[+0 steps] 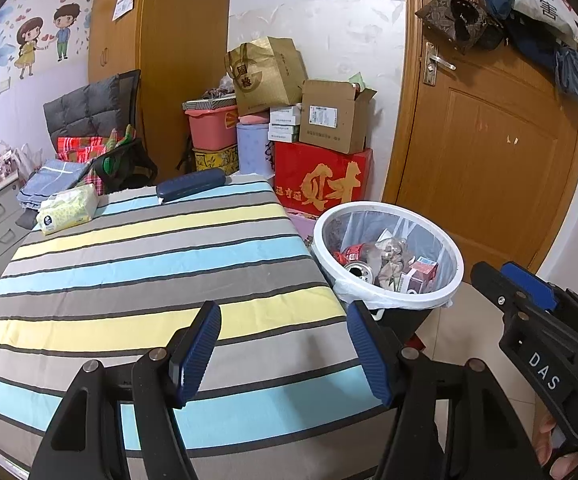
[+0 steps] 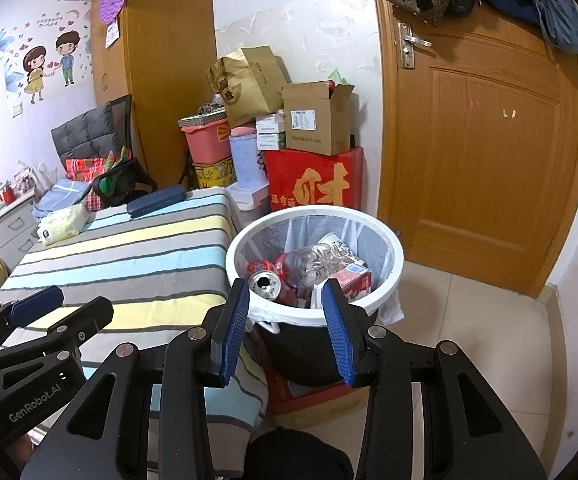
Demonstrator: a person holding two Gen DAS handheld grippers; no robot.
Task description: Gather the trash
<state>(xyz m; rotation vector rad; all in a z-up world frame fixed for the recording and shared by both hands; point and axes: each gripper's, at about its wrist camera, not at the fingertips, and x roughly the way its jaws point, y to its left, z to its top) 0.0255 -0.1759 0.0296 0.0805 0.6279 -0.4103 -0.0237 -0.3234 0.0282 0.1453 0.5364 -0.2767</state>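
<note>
A dark trash bin with a white rim (image 1: 451, 280) (image 2: 393, 276) and a clear liner stands to the right of the striped table (image 1: 149, 272) (image 2: 129, 248). Inside it lie an empty can (image 2: 265, 283) (image 1: 359, 270), a crushed plastic bottle (image 2: 309, 264), a red-and-white carton (image 2: 355, 278) (image 1: 423, 272) and crumpled wrappers. My left gripper (image 1: 285, 316) is open and empty above the table's near right part. My right gripper (image 2: 287, 292) is open and empty, just in front of the bin's near rim.
A tissue pack (image 1: 69, 208) (image 2: 63, 224) and a dark blue case (image 1: 191, 184) (image 2: 156, 201) lie at the table's far end. Stacked boxes, with a red one (image 1: 323, 180) at the bottom, stand behind the bin. A wooden door (image 1: 489, 140) is at right. Tiled floor (image 2: 469, 340) lies beside the bin.
</note>
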